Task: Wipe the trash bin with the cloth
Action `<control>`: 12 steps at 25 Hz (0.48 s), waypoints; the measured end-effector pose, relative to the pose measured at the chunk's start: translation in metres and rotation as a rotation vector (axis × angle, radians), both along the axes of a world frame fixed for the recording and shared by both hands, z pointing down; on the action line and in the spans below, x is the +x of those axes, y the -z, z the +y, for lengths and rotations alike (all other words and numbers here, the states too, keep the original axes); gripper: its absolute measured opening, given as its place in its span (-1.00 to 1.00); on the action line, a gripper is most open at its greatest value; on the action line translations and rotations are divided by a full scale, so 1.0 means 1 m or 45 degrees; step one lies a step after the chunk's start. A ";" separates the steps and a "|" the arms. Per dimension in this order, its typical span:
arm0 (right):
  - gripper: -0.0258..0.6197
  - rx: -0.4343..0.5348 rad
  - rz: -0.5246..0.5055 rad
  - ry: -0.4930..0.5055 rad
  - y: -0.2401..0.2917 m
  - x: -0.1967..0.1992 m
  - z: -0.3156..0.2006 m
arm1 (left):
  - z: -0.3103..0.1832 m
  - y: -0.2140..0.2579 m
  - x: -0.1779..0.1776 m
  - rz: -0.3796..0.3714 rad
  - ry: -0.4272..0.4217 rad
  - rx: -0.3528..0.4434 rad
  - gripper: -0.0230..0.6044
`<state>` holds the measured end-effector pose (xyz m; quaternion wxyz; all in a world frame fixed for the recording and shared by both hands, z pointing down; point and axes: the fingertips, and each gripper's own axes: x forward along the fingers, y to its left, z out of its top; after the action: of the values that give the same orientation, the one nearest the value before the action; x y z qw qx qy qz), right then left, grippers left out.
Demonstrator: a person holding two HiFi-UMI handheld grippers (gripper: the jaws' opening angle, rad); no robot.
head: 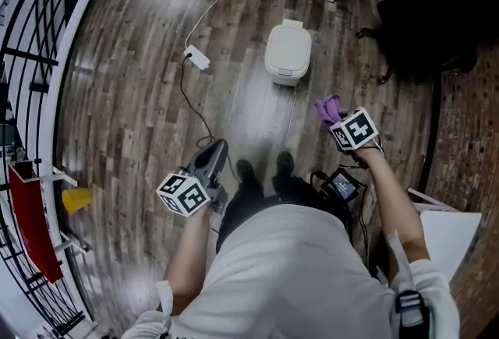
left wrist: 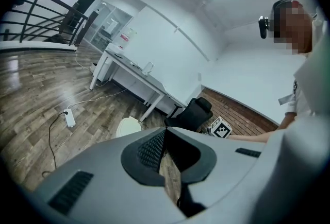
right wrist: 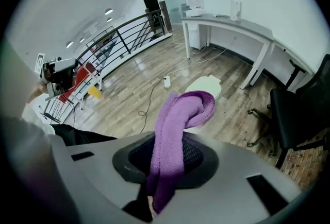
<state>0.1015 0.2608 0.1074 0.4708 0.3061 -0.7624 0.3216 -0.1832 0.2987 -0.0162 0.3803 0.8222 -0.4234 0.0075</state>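
Gripped purple cloth [right wrist: 178, 125] in right gripper [head: 335, 118], lengthwise along jaws, folded end pointed forward toward lidded white trash bin [head: 288, 54]. Held left gripper [left wrist: 165, 130] closed, empty.

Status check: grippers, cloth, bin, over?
Left gripper shut, empty. Right gripper shut on cloth. Bin on floor ahead, lid down, cloth not touching it. Cable lies left of bin, off the line.
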 end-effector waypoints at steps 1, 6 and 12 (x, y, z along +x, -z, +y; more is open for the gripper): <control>-0.69 0.045 -0.003 -0.018 0.007 -0.001 -0.003 | -0.001 0.004 -0.001 0.002 -0.016 0.009 -0.92; -0.69 0.276 0.030 -0.108 0.037 0.006 -0.019 | 0.001 0.016 -0.004 0.018 -0.117 0.038 -0.92; -0.68 0.494 0.178 -0.255 0.068 0.048 -0.033 | 0.002 0.027 -0.006 0.015 -0.282 0.051 -0.92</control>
<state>0.1498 0.2274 0.0394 0.4206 0.4865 -0.7412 0.1923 -0.1889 0.3002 -0.0431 0.3632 0.8714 -0.3279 0.0363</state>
